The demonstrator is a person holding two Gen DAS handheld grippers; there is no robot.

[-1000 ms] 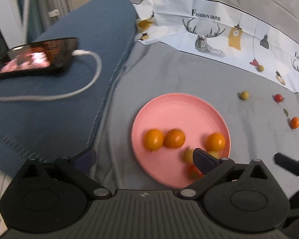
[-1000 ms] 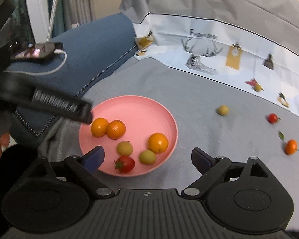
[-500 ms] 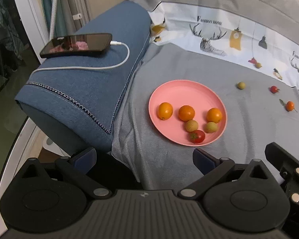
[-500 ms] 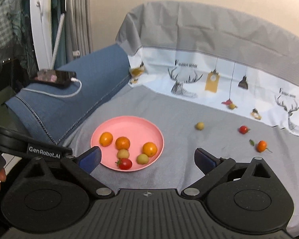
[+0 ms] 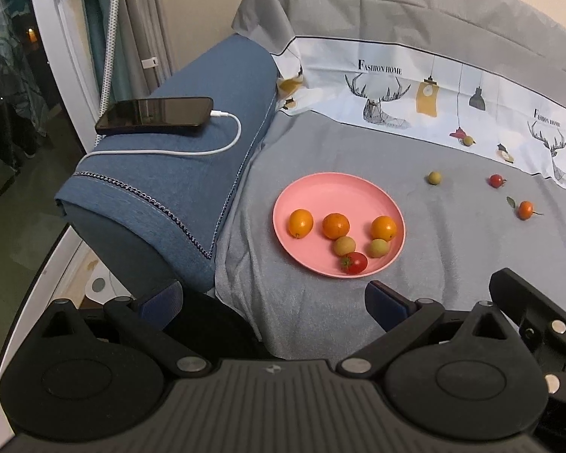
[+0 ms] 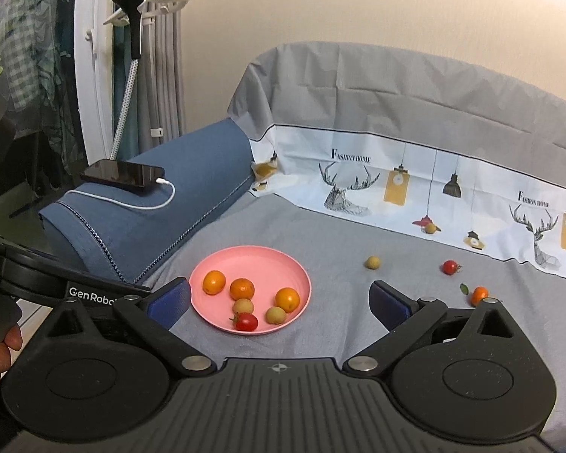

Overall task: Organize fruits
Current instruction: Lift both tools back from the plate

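Partly cut off, right hand-held gripper (image 6: 279,302) gapes empty; orange tomato (image 6: 480,295) half-hidden — plate (image 6: 222,264) clear.

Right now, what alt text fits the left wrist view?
A round pink plastic plate on a grey sheet holds six small fruits; three more lie loose to its right. The open left gripper hangs in front, empty.

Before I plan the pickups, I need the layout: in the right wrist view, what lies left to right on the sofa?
phone → pink plate → loose yellow-green fruit → loose red tomato → loose orange fruit
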